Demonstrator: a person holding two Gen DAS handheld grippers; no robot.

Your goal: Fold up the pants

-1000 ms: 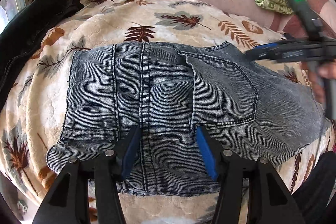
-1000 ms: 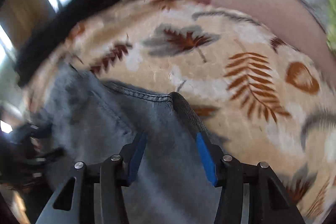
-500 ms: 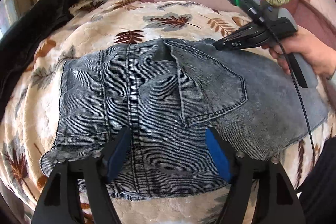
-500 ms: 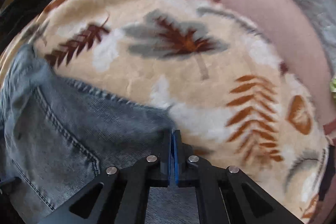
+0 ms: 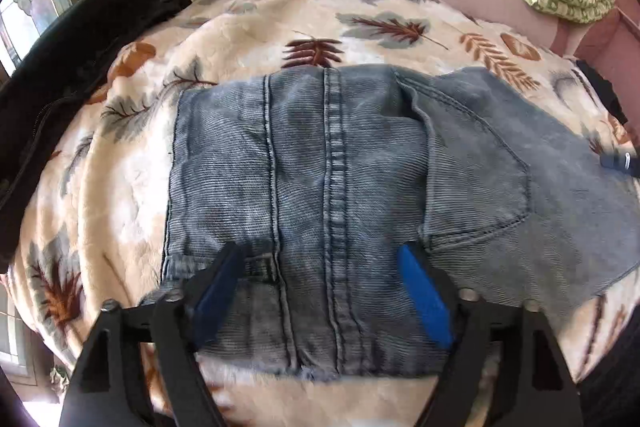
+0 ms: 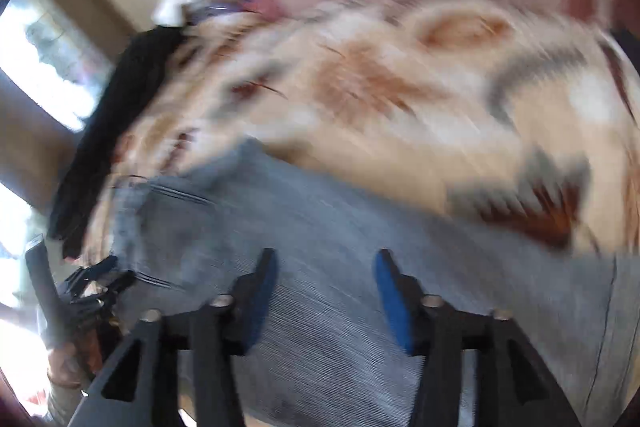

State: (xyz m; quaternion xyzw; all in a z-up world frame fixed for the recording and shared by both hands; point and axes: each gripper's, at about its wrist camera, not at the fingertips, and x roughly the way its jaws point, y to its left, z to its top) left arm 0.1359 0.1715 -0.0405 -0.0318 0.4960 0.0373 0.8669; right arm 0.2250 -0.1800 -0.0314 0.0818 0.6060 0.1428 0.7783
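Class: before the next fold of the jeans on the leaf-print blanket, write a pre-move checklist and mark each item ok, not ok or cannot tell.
1. Left gripper open: ok.
2. Right gripper open: ok.
3. Jeans free of both grippers: ok, neither is shut on denim.
4. Jeans lying flat on leaf-print blanket: ok in the left wrist view.
5. Black jacket apart from the jeans: ok.
6. Right wrist view sharp enough to aim: not ok, blurred.

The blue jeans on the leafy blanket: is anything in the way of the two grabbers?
Nothing visible. The left gripper and right gripper both hang open right over the faded blue denim jeans, with no object between.
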